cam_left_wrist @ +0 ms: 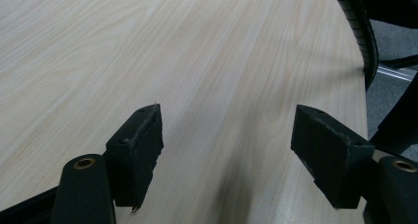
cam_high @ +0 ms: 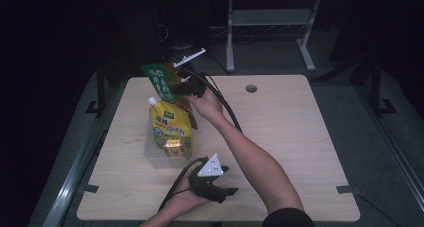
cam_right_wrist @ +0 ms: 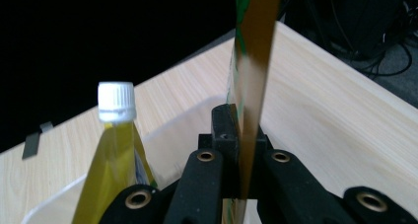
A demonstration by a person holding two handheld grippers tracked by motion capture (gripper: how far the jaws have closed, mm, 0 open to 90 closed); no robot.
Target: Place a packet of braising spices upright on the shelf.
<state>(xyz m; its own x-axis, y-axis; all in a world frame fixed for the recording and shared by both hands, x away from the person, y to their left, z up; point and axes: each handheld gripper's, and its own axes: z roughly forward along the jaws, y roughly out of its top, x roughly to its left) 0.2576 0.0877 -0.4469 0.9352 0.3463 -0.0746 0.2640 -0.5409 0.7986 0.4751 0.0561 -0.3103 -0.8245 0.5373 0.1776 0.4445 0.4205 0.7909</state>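
A pale wooden table (cam_high: 280, 137) is seen from above in a dim room, with a person's two forearms coming in from the six o'clock edge.

Toward nine o'clock of the table's middle sits a clear plastic tub (cam_high: 156, 157). A yellow pouch (cam_high: 170, 127) with a white screw cap stands upright inside it, cap pointing to about eleven o'clock. In the right gripper view the same yellow pouch (cam_right_wrist: 114, 155) rises at lower left, its white cap (cam_right_wrist: 116, 101) on top, with the tub's pale rim (cam_right_wrist: 54, 199) curving below it.

Just past the yellow pouch, toward twelve o'clock, a green and brown pouch (cam_high: 162, 82) is held up in the air above the tub's far end. The right gripper (cam_high: 192, 86) has its jaws clamped on this pouch's edge. In the right gripper view the green and brown pouch (cam_right_wrist: 251, 86) runs edge-on up the middle of the frame, pinched tight between the two black jaws.

Near the table's six o'clock edge, the left gripper (cam_high: 227, 184) rests low in the person's left hand (cam_high: 182, 199), well apart from the tub and pointing toward three o'clock. Its jaws stand wide open with nothing between them; the left gripper view shows bare tabletop (cam_left_wrist: 197, 61) in the gap.

A round cable hole (cam_high: 251, 88) lies in the table at about one o'clock.
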